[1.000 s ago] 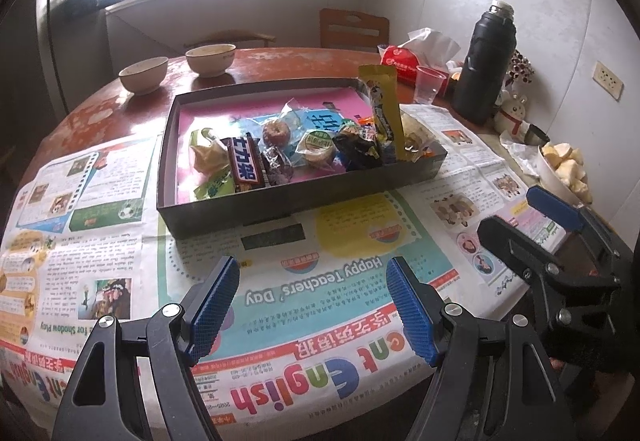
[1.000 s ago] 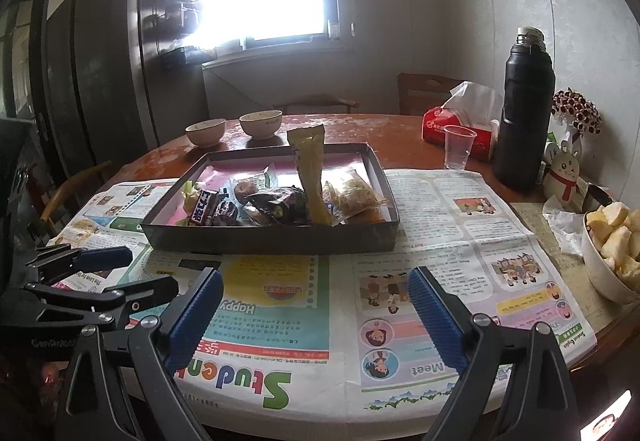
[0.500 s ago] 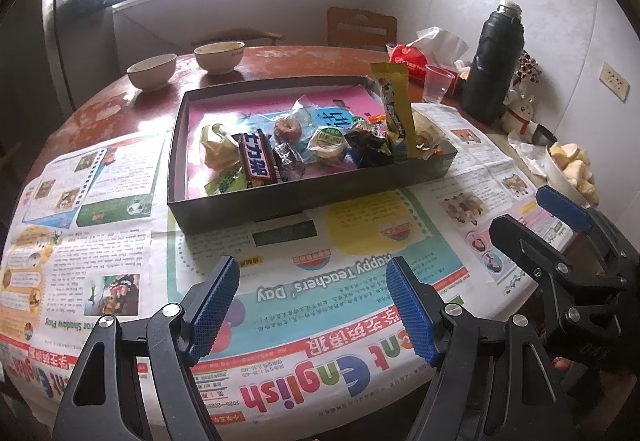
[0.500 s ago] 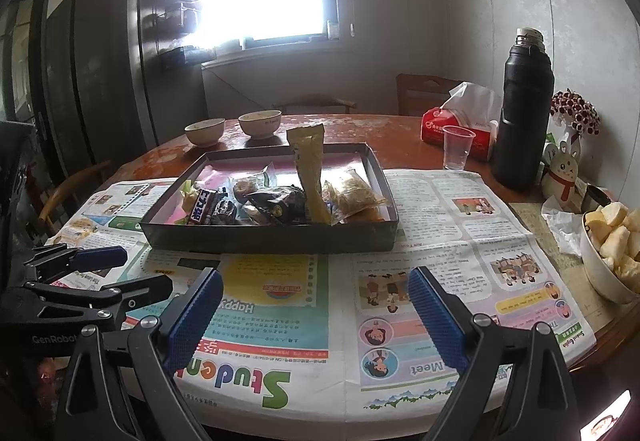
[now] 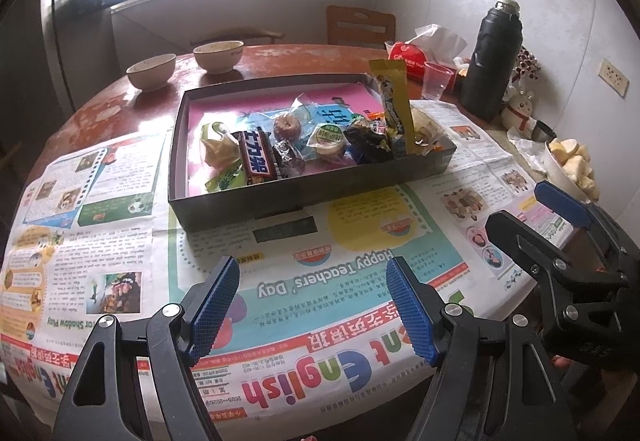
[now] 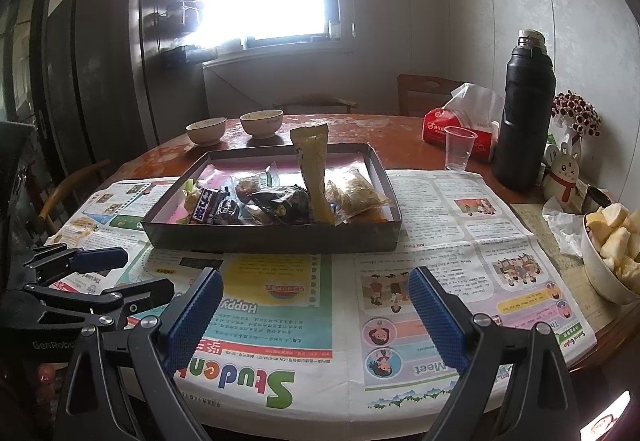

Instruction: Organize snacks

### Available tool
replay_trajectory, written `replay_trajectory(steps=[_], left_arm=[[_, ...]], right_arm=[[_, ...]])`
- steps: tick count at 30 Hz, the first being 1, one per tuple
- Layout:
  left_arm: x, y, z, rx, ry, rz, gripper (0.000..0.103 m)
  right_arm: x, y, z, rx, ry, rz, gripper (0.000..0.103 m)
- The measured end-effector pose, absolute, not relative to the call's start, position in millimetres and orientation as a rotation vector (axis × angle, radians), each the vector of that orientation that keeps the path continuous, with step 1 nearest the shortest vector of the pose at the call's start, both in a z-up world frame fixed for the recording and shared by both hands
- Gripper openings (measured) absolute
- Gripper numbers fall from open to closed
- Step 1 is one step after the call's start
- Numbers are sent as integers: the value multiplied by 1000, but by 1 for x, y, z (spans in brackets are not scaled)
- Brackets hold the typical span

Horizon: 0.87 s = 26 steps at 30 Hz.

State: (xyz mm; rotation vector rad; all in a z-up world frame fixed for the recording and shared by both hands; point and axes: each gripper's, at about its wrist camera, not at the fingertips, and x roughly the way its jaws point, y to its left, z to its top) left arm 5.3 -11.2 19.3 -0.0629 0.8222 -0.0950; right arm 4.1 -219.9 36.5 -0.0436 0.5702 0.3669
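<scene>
Left wrist view: the left gripper (image 5: pixel 312 305), with black arms and blue ribbed pads, has its jaws apart and nothing between them, above colourful newspaper sheets (image 5: pixel 120 241) that cover the near part of a round reddish wooden table (image 5: pixel 304 57). Beyond its tips, well apart from them, a shallow dark grey rectangular tray (image 5: pixel 304 197) with a pink floor rests on the paper. Wrapped snacks are heaped in the tray's near half: a dark chocolate bar with white lettering (image 5: pixel 256 155), a small round cake in clear wrap (image 5: pixel 287 127), and a tall yellow packet (image 5: pixel 394 105) upright near the right wall. The right gripper (image 5: pixel 532 209) is at the right, beside the table edge. Right wrist view: the right gripper (image 6: pixel 316 305) is also spread wide and empty, with the same tray (image 6: pixel 272 237) ahead and slightly left of it. The left gripper (image 6: pixel 132 269) sits low at the left.
</scene>
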Motion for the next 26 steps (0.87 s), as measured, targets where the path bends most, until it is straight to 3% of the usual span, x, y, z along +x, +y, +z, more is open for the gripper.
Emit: replay_trajectory(steps=[20, 26], left_arm=[[6, -21, 20, -6, 813, -134, 77], [19, 9, 33, -25, 758, -88, 79]], right_arm=[[7, -222, 33, -38, 583, 361, 94], [16, -228, 34, -40, 581, 337, 95]])
